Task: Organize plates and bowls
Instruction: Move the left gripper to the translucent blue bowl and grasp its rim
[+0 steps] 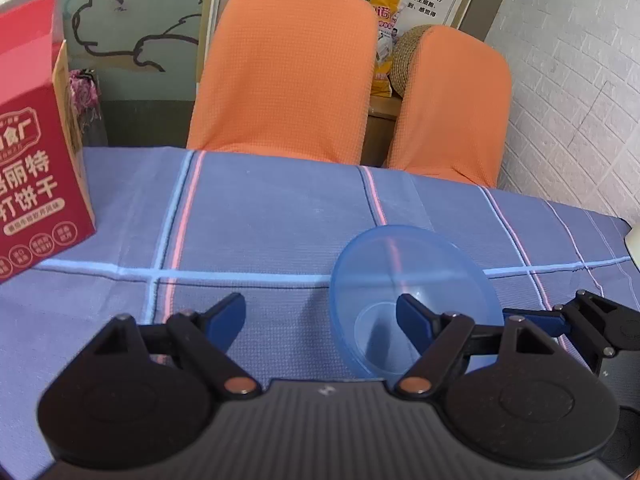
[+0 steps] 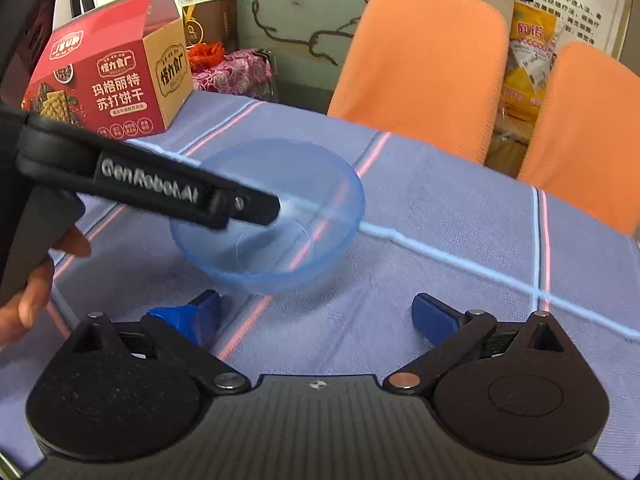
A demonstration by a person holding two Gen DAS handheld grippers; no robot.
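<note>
A translucent blue bowl [image 1: 400, 256] stands upright on the blue checked tablecloth [image 1: 260, 208]. My left gripper [image 1: 322, 316] is open, and the bowl's near-left rim lies between its jaws: the right finger [image 1: 416, 316] reaches inside the bowl and the left finger [image 1: 228, 316] stays outside. In the right wrist view, the left gripper [image 2: 272, 208] comes in from the left over the bowl [image 2: 316, 236], held by a hand [image 2: 36, 280]. My right gripper [image 2: 320, 316] is open with nothing in it, its tips just short of the bowl's near side.
A red cracker box [image 2: 108, 84] stands at the table's far left corner. Two orange-covered chairs [image 2: 420, 56] are pushed against the far edge. A white brick wall [image 1: 580, 80] lies to the right. Bare cloth [image 2: 460, 240] stretches right of the bowl.
</note>
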